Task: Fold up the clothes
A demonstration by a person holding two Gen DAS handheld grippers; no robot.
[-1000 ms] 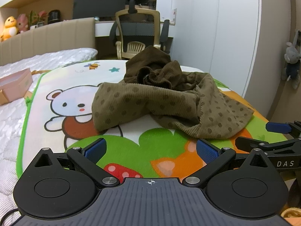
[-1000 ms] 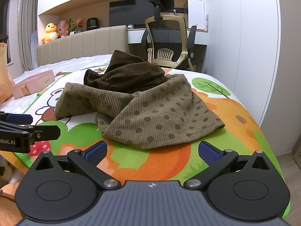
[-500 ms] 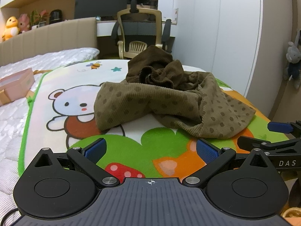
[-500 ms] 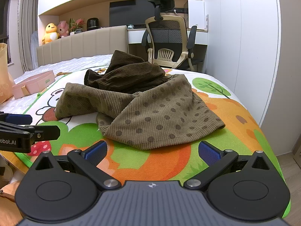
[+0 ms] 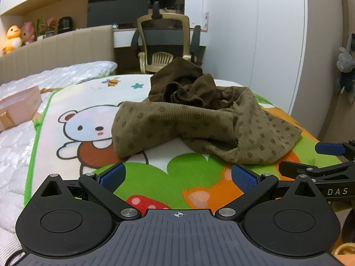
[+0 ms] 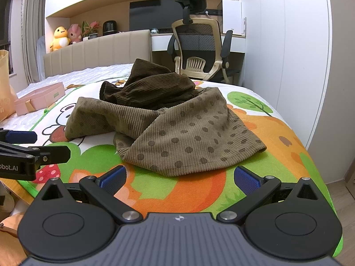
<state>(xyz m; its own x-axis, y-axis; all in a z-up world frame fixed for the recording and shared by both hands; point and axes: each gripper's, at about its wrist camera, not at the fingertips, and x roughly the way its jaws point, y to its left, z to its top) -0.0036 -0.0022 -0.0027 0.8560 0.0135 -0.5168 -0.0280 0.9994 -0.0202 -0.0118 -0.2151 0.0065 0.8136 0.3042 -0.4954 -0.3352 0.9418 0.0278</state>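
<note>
Both tongs (image 5: 177, 175) gape before crumpled garment (image 5: 199, 122).

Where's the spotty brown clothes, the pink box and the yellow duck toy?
Spotted brown corduroy garment (image 6: 188, 139), right wrist view, front flap.
Pink cardboard box (image 6: 42, 98), right wrist view, side wall.
Yellow plush duck (image 6: 59, 38), right wrist view, belly.

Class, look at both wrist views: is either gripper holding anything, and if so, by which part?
Nothing is held. The left gripper and right gripper are both open, short of the crumpled brown garment lying on the cartoon mat.
</note>
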